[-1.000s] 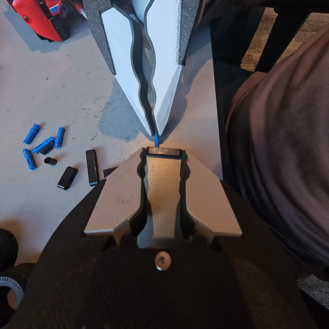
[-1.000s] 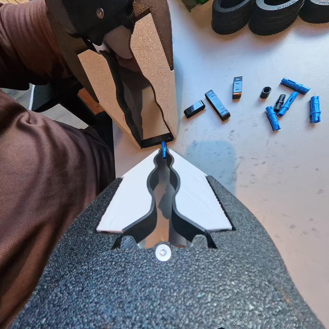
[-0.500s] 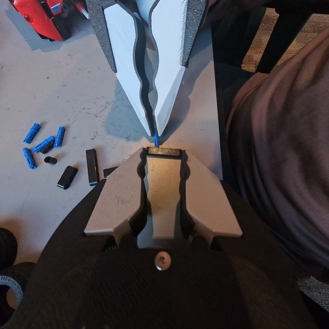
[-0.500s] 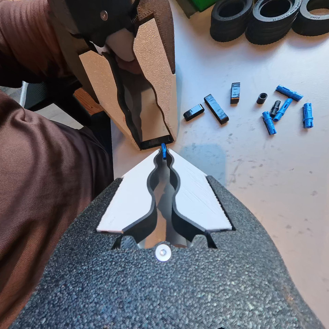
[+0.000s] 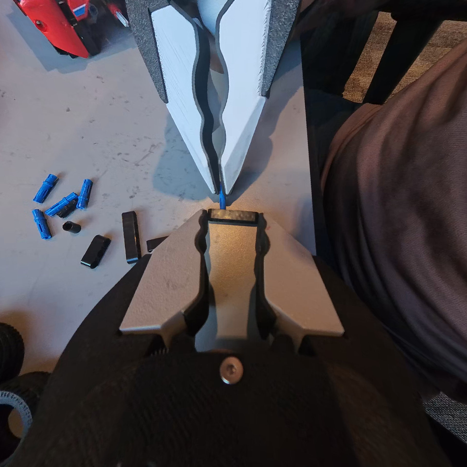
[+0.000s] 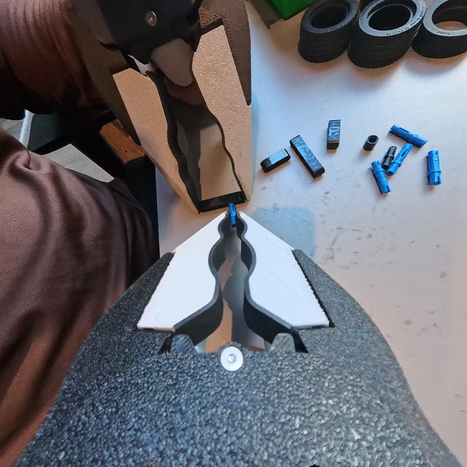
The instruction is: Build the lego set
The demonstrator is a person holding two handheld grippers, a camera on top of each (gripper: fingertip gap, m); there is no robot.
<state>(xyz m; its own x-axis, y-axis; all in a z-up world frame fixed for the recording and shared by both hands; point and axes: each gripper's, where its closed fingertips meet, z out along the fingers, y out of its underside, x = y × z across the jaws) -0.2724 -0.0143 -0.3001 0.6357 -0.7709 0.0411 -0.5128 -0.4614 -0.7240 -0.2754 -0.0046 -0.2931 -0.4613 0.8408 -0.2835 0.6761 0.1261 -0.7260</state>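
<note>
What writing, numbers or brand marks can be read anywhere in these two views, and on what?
Middle tyre, sidewall rim: raised lettering, too small to read.
Corner tyre, pale ring: raised lettering, blurred, not readable.
Red model: a blue patch, no legible writing.
No other text shows in either view.

Raised lettering is showing on the sidewalls of the black rubber tyres at the table's far edge in the right wrist view, and on one grey-rimmed black tyre in the left wrist view; it is too small to read. Nothing else is carrying writing.
</note>
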